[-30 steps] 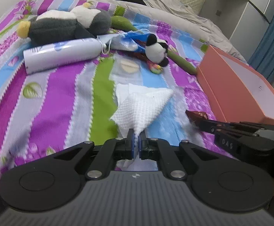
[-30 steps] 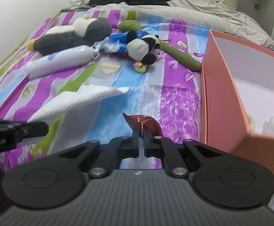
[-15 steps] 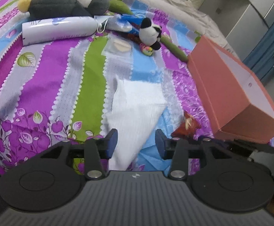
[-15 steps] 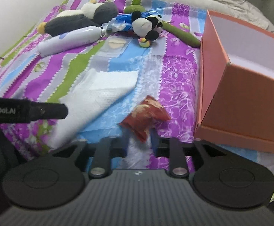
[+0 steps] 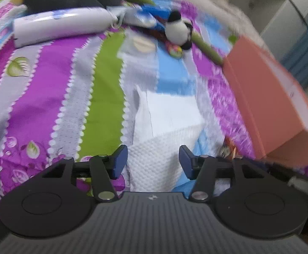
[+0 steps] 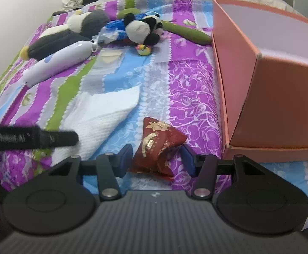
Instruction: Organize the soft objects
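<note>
We see a bed under a striped bedspread point(image 6: 187, 97), an orange box point(image 6: 276, 110) at its right. Both tools tilt downward. The left tool point(image 5: 153, 160) is opening over the white cloth point(image 5: 166, 127); the right tool point(image 6: 157, 159) is opening around the red pouch point(image 6: 158, 146), lying released on the bedspread.

White cloth point(image 5: 164, 127) — red-gold pouch point(image 6: 157, 146)

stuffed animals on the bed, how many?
2. The grey penguin plush lies at the far left, behind the white tube. The small panda plush lies mid-bed, left of the orange box. Others may hide in the clutter behind.
</note>
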The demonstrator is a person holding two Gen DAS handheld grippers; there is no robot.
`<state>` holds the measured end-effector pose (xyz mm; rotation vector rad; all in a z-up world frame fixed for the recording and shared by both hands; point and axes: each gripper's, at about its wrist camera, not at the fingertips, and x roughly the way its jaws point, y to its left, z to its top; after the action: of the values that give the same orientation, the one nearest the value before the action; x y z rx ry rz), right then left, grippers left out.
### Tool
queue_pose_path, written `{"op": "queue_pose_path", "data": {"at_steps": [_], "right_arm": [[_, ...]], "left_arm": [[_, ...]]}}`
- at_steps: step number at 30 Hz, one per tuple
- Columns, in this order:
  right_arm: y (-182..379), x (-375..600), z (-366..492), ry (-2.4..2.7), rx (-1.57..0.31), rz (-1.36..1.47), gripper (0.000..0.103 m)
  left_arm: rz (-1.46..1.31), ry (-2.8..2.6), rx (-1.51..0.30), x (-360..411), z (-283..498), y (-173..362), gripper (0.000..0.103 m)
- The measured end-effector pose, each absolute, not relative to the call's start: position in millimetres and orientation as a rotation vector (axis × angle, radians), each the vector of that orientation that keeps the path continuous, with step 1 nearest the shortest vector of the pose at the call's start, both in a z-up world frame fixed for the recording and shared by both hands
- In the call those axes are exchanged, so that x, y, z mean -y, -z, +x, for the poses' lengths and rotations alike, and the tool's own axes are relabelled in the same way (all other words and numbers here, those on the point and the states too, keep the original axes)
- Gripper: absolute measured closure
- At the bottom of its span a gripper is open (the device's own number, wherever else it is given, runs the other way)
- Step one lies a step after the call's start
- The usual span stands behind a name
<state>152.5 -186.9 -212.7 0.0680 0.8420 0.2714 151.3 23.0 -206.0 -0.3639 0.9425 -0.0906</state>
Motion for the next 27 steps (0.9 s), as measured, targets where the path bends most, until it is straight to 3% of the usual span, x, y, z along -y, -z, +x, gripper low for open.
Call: {"op": "queue_pose_path", "data": {"at_steps": [3, 11, 13, 15, 18, 27], "right_arm": [[212, 189, 153, -0.27, -0.843, 0.065, 0.066], [212, 201, 150, -0.266, -0.847, 0.061, 0.067], [212, 201, 150, -0.268, -0.848, 0.055, 0.067], [212, 201, 150, -0.269, -0.849, 0.049, 0.067], [210, 199, 151, -0.277, -0.845, 0.039, 0.067], [189, 206, 145, -0.289, -0.82, 0.045, 0.067]], "left_arm": [[-0.322, 0.105, -0.967, -15, 158, 212, 0.041], [-0.216, 0.142, -0.959, 1, 158, 216, 0.043], [-0.201, 0.144, -0.955, 4, 157, 217, 0.05], [-0.182, 0.142, -0.949, 7, 154, 217, 0.07], [-0.149, 0.154, -0.95, 14, 153, 218, 0.091], [-0.145, 0.152, -0.888, 25, 145, 199, 0.095]]}}
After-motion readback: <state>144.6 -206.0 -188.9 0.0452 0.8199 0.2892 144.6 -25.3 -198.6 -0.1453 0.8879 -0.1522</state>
